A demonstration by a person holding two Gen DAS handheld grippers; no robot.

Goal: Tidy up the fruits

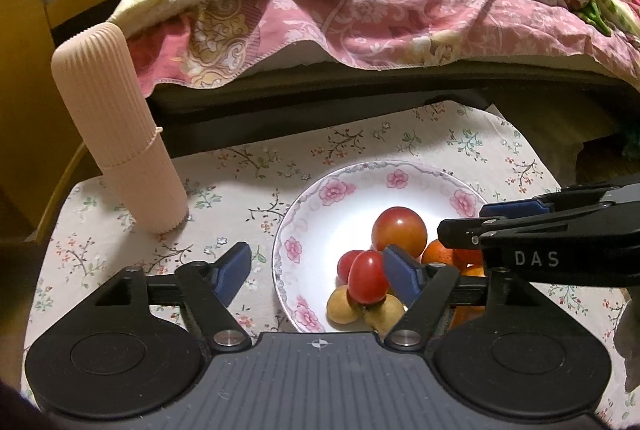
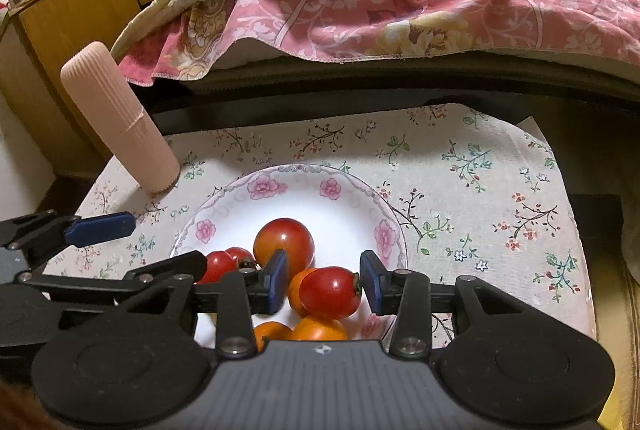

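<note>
Both hand-held grippers hang with jaws apart over the flower-rimmed white plate (image 2: 224, 198) mid-bench, the right hand-held gripper (image 2: 324, 284) straddling, not yet pinching, a small red tomato (image 2: 330, 292) (atop the oranges), seemingly to lift it, the left hand-held gripper (image 1: 316, 268) holding nothing

The only readable text was the white letters "DAS", printed on the black body of the right gripper (image 1: 496, 220), at about three o'clock in the left wrist view.
</note>
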